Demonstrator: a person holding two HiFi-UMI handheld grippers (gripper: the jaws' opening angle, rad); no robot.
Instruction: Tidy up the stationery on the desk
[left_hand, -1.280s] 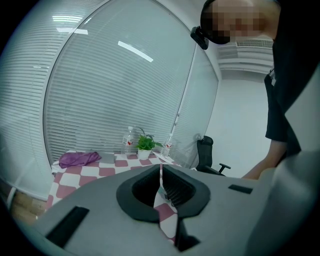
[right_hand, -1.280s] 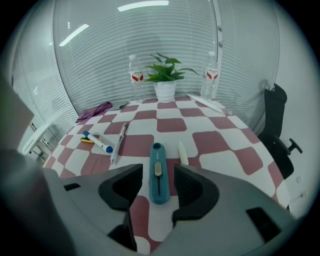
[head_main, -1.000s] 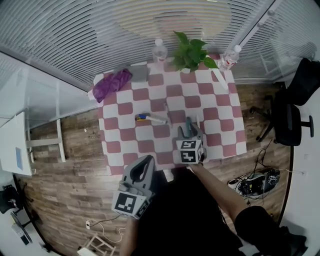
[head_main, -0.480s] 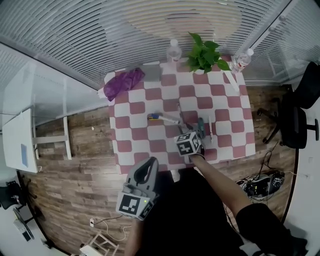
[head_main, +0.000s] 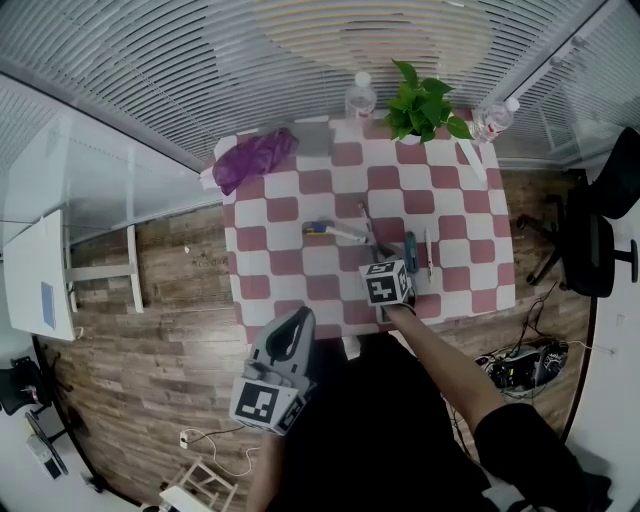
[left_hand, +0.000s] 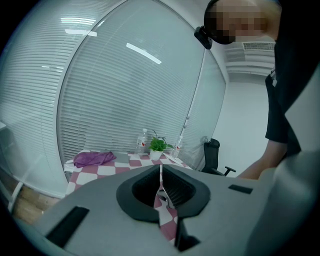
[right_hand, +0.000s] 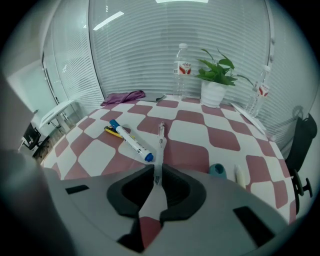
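Stationery lies on the red-and-white checked desk (head_main: 290, 262). A white marker (right_hand: 131, 142) with blue ends rests across a yellow item (right_hand: 111, 131). A clear pen (right_hand: 160, 135) runs straight away from my right gripper (right_hand: 159, 172); its near end shows in the thin slit between the shut jaws, and I cannot tell whether it is pinched. A teal item (right_hand: 217, 170) and a white pen (right_hand: 240, 176) lie just right of those jaws. In the head view the right gripper (head_main: 378, 256) is over the desk's near half. My left gripper (head_main: 297, 318) hangs shut and empty off the desk, above the floor.
A purple cloth (head_main: 253, 157) and a grey flat item (head_main: 313, 140) lie at the desk's far left. A potted plant (head_main: 420, 103) stands between two water bottles (head_main: 360, 100) (head_main: 493, 118) along the far edge. A black office chair (head_main: 590, 240) is to the right.
The right gripper has shifted left, away from the teal item and in line with the clear pen. The left gripper has stayed below the desk edge. The head view moved.
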